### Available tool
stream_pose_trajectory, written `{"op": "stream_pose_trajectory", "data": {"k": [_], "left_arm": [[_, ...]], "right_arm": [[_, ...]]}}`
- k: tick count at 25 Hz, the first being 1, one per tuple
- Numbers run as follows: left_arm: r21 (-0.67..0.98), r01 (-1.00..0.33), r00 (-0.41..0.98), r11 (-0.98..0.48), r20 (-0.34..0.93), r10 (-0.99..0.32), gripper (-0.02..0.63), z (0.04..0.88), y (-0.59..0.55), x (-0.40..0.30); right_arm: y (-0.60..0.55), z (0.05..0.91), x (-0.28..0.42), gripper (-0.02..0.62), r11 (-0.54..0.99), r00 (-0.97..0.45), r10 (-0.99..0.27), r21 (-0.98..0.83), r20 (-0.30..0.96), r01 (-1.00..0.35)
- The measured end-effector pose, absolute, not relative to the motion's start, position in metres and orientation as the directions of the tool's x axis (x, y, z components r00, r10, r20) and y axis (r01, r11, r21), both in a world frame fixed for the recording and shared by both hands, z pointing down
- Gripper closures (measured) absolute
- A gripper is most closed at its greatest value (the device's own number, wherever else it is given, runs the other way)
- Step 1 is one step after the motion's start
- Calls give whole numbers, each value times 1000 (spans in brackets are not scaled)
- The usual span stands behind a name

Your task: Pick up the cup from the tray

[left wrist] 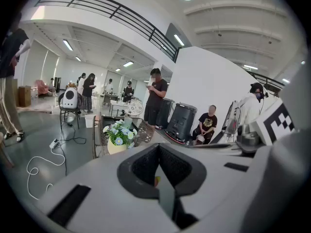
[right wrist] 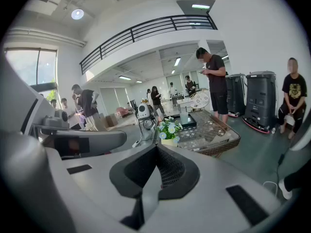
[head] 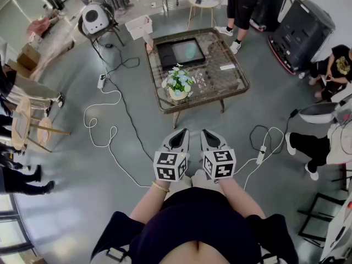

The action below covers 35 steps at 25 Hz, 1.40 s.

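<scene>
We hold the left gripper (head: 180, 136) and right gripper (head: 209, 136) closed, empty; the cup (right wrist: 183, 115) stands upright on the tray (head: 168, 56).

Head view steeply down, gripper views seemingly level, sharing table (head: 219, 49)

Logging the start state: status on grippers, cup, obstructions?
Left gripper and right gripper shut, empty, side by side near the body. Cup untouched on the tray, well ahead. Flower pot at near edge of the table, in line with tray.
</scene>
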<state>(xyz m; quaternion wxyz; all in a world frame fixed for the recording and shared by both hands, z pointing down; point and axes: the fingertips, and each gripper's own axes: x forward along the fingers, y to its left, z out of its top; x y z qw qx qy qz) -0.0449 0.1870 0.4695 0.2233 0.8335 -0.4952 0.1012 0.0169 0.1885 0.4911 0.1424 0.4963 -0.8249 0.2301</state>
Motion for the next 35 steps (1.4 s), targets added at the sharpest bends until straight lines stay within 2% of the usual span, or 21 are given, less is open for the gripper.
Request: {"op": "stream_pose_trajectory", "data": {"k": [11, 35], "left_arm": [[278, -891, 447, -359, 397, -802, 598, 466, 177, -63], [272, -898, 433, -345, 417, -799, 598, 471, 177, -80]], "right_arm": [[182, 486, 5, 586, 431, -491, -746, -236, 450, -871], [180, 482, -17, 586, 467, -517, -733, -227, 442, -855]]}}
